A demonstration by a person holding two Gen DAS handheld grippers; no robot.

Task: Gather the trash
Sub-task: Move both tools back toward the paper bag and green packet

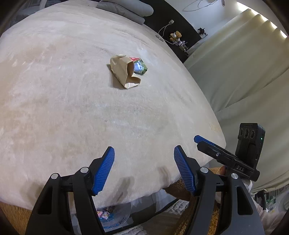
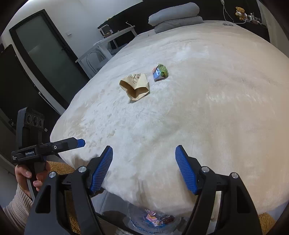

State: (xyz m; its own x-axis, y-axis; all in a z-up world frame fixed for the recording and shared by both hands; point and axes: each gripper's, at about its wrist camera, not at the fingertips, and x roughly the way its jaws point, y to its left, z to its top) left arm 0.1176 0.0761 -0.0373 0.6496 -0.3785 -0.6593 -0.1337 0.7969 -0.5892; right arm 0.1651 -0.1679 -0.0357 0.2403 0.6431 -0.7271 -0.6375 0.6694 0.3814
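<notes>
**A:** Any writing you can read?

**B:** In the right wrist view, the left gripper out at the far left carries a small label reading "GenRobot.AI" on its body. In the left wrist view, the right gripper at the far right shows "DAS" on its side. The brown paper bag has a faint printed sketch on it, too small to read. Below the bed edge, a clear plastic bag has blue lettering that I can't make out.

**A:** How do the tools stand?

**B:** Both are spread wide with nothing between the blue ribbed pads, and they hover over the near edge of the bed, well short of the trash.

**A:** Where is the trash?

**B:** The paper bag lies crumpled on its side in the middle of the bed, mouth open. Just beside it, on its right in the right wrist view, sits a crushed green and blue carton. The clear plastic bag holds a few colourful wrappers.

**A:** And the surface, the room?

**B:** A cream plush blanket covers the bed. On the left a dark-framed frosted door, then a white side table, grey pillows at the head, a teddy bear on a dark shelf, and pale curtains at the right.
</notes>
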